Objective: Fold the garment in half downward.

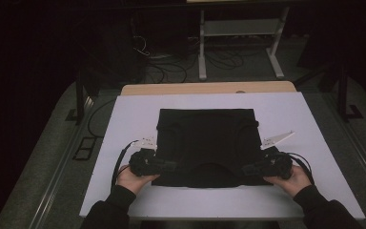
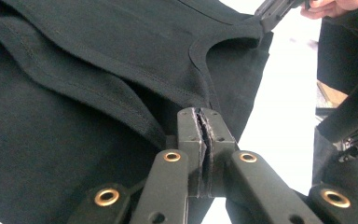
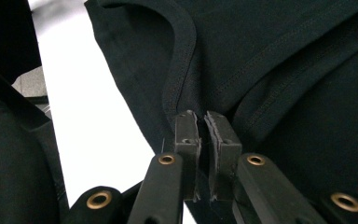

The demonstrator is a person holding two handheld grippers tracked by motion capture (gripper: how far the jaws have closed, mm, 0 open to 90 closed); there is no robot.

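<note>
A black garment [image 1: 207, 143] lies folded on the white table top [image 1: 138, 107], its curved neckline toward the near edge. My left gripper [image 1: 171, 165] is shut on the garment's near left corner; up close its jaws pinch the black cloth [image 2: 98, 93] by the neckline seam, at my left gripper [image 2: 204, 116]. At the near right corner my right gripper [image 1: 248, 168] is shut on the cloth too. In the right gripper view the fabric [image 3: 284, 60] is caught between the closed pads of my right gripper [image 3: 204, 120], next to the ribbed collar edge.
A wooden strip [image 1: 209, 88] runs along the table's far edge. Beyond it, on the dark floor, stand a white metal frame [image 1: 240, 38] and loose cables [image 1: 167, 67]. The person's dark sleeves [image 1: 321, 210] come in at the near edge. White table surface shows on both sides of the garment.
</note>
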